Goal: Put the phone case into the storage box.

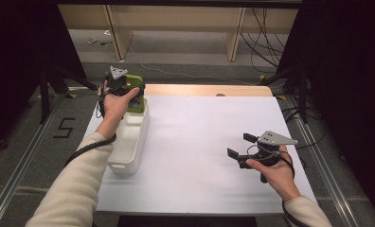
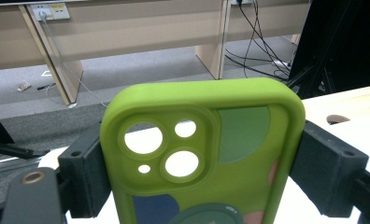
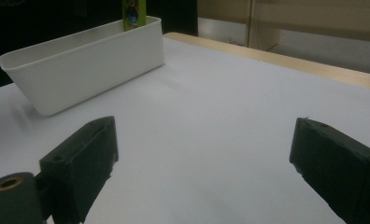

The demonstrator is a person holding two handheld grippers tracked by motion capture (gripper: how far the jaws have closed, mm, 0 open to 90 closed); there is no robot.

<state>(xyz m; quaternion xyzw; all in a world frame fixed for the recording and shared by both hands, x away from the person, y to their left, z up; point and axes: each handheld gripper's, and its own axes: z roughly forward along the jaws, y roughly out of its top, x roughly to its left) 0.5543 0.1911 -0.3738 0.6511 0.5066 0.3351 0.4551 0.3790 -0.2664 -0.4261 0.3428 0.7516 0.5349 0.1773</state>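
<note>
Green phone case (image 2: 202, 154) stands upright, long axis vertical, pinched across its width between the jaws of the left gripper (image 1: 129, 92), directly over the far end of the white bin (image 1: 129, 142). The right gripper (image 1: 252, 149), jaws spread and empty, hovers well apart from the bin.

The left gripper (image 1: 129, 90) is held at the far left, forearm extended forward, jaws clamped on both sides of an object. The right gripper (image 1: 239, 146) rests low at the near right, pointing left, jaws spread wide with nothing between them.
</note>
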